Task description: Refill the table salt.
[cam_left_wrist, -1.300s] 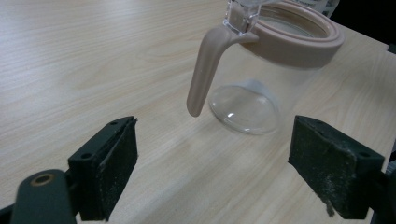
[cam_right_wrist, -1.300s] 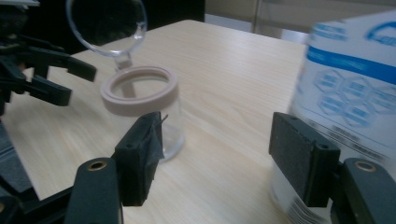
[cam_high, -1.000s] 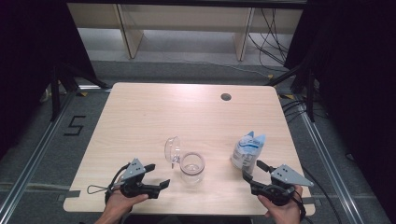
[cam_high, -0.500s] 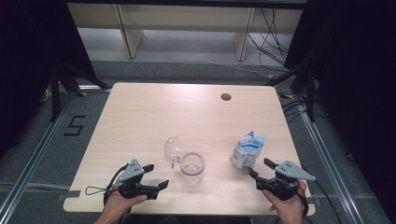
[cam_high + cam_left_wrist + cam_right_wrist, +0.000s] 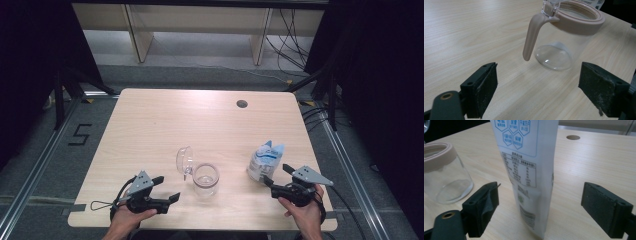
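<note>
A clear glass jar with a beige rim stands at the table's near centre, its hinged lid swung open to the left. A white and blue printed pouch stands upright to its right. My left gripper rests open near the front edge and points at the jar, its jaws empty. My right gripper sits just in front of the pouch. Its jaws have just been opening and stand wide on either side of the pouch without touching it. The jar is at the left there.
The wooden table has a round cable hole at the far right. Beyond its far edge stand shelf legs and loose cables on the floor. A person's hands hold both grippers at the front edge.
My right gripper has shifted slightly to the right and back from the pouch, with its jaws spread wider. The left gripper, jar and pouch have stayed put.
</note>
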Action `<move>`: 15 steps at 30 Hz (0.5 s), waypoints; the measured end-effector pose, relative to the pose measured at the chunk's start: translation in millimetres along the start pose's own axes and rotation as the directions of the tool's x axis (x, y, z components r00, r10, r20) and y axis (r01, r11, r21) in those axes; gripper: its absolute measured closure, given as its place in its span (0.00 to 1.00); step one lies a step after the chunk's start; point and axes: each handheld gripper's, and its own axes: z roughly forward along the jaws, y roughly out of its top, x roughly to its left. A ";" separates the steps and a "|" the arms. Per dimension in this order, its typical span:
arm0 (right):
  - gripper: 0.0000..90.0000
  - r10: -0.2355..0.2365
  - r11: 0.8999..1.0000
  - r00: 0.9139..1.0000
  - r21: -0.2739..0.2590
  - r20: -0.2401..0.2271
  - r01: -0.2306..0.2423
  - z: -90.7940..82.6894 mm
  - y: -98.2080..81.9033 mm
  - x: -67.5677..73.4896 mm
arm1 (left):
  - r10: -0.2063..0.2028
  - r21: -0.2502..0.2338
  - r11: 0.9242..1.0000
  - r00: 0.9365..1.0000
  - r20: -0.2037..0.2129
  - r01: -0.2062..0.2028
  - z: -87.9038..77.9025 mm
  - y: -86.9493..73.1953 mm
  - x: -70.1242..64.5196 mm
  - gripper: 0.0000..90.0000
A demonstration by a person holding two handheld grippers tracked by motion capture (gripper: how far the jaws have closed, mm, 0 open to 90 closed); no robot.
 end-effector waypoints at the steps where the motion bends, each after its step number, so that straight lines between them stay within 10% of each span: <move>1: 0.18 -0.006 1.000 1.000 -0.015 0.007 0.006 0.9 0.2 -0.8 | 0.013 -0.001 1.000 1.000 -0.005 -0.013 -1.2 -0.1 0.3 0.17; 15: 0.18 -0.033 0.999 0.999 -0.022 -0.018 0.033 18.9 3.0 -6.9 | -0.002 -0.001 1.000 1.000 -0.023 0.002 -1.4 -1.2 1.4 0.17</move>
